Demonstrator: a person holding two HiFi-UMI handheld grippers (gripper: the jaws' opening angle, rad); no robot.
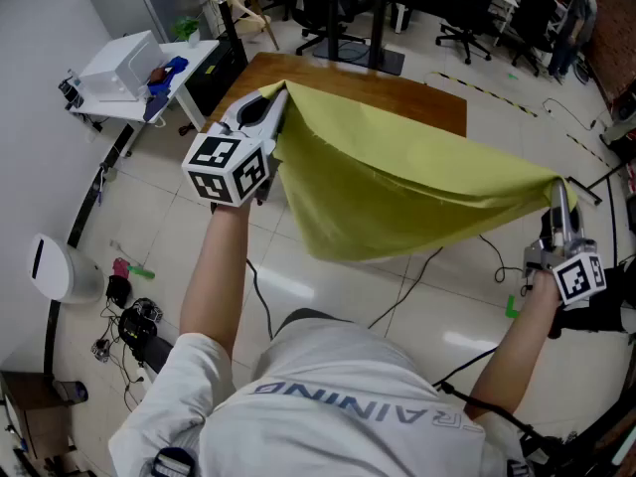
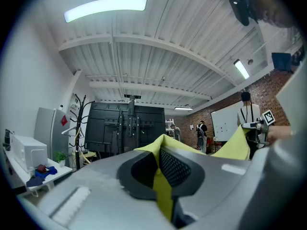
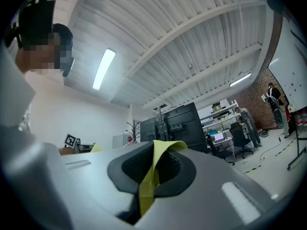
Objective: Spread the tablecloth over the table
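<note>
head view: left claw (image 1: 276, 99) and right claw (image 1: 558, 187) each pinch a corner of the yellow tablecloth (image 1: 397, 182), sagging above the wooden desk (image 1: 397, 82).

To your left stood a white counter (image 1: 196, 56) carrying a white appliance (image 1: 121, 66) and a blue item (image 1: 165, 75). Black cables (image 1: 257, 292) crossed the tiled floor (image 1: 169, 199). Office chairs (image 1: 467, 36) stood beyond.

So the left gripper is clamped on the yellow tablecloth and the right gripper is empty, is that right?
Not quite. The left gripper is clamped on the yellow tablecloth, but the right gripper is not empty. The right gripper view shows the same cloth pinched between its fingers.
</note>
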